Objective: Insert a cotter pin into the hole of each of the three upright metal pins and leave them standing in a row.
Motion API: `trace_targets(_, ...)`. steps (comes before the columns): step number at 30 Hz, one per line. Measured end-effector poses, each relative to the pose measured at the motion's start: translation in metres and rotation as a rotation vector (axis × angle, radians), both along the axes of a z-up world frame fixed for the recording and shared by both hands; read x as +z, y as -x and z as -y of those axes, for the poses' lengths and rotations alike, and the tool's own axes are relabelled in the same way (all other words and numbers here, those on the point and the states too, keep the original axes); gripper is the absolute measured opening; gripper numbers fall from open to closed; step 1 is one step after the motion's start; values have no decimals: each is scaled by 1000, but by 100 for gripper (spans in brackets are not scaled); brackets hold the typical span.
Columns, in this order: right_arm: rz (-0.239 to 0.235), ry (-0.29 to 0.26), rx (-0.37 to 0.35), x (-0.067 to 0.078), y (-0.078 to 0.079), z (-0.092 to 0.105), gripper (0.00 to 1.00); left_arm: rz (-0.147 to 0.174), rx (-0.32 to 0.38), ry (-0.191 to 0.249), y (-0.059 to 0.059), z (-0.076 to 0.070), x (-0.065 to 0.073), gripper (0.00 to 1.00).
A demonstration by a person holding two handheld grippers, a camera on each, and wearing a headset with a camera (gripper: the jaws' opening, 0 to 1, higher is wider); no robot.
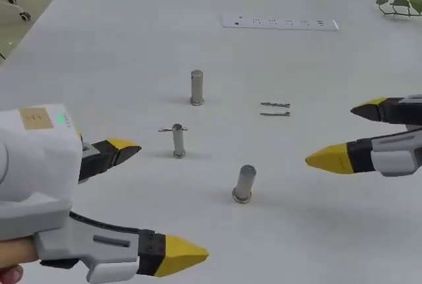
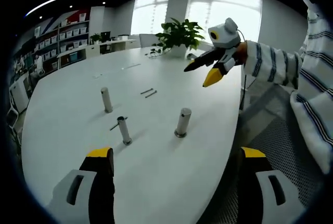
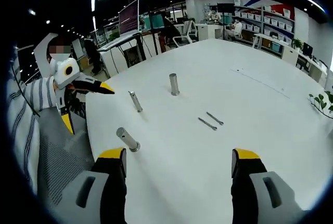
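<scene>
On the white table [image 1: 99,47] stand three upright metal pins, well apart, in a loose diagonal line: far pin [image 1: 196,87], middle pin [image 1: 177,140], near pin [image 1: 244,184]. Each is a short, dull-grey steel cylinder standing on a wider flat head.

The middle pin carries a fitted cotter pin [image 1: 173,129], a thin wire set crosswise near its top and sticking out on both sides. It is the one pin of the three so fitted. Two loose cotter pins [image 1: 275,105] lie flat and parallel, just beside each other, to the right of the far pin and apart from every pin.

Left tongs [image 1: 173,199]: released, jaws spread wide with nothing between them, at the near left of the table, close to the middle pin. Right tongs [image 1: 330,134]: released, jaws apart and empty, at the right with tips pointing left, near the loose cotter pins. Both have pointed yellow tips, black mid-sections and pale grey plastic bodies. The near pin stands between the two tongs.

In the left gripper view, the middle pin [image 2: 124,130] and near pin [image 2: 182,122] stand in front of the loose cotter pins [image 2: 148,93]. A striped sleeve [image 2: 276,65] holds the right tongs [image 2: 205,73].

Surroundings: a long, flat white power strip [image 1: 280,23] lies far across the table. A leafy green plant [image 1: 402,2] is at the far right corner. Shelving [image 2: 62,42] lines the wall.
</scene>
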State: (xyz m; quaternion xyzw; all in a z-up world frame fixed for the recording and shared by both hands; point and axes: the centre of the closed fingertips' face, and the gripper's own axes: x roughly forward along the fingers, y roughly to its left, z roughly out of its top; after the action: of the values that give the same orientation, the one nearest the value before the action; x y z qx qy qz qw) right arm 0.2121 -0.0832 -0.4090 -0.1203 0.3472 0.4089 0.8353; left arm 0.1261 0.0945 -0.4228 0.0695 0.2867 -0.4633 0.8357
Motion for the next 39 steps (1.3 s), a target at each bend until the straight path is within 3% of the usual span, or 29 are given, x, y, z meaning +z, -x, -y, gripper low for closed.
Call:
trace_targets(4,-25,42,39,-3,-7,0,76,-2,5,1,1,0,0,99)
trace_targets(12,-4,109,131,-7,-27,-7,69,-8,29,24,0,2,5,99)
trace_targets(15,15,122,165,-6,-37,-12,59,-8,34,23,-2,1,5,99)
trace_targets(20,42,131,214,-4,-51,-21,52,-14,64,32,-5,-2,5,99)
trace_targets(25,59,156,281,-7,-67,-22,36,-20,75,34,-4,-3,5,98)
trace_targets(29,67,217,339,-14,-70,-23,29,-18,86,32,-4,-5,5,97)
trace_targets(32,45,240,355,-23,-73,-25,23,-18,106,28,-7,-9,3,97)
trace_targets(35,44,266,372,-32,-77,-26,23,-14,111,20,-8,-11,3,97)
trace_targets(39,20,293,408,-45,-77,-28,11,-11,121,27,-9,-13,4,95)
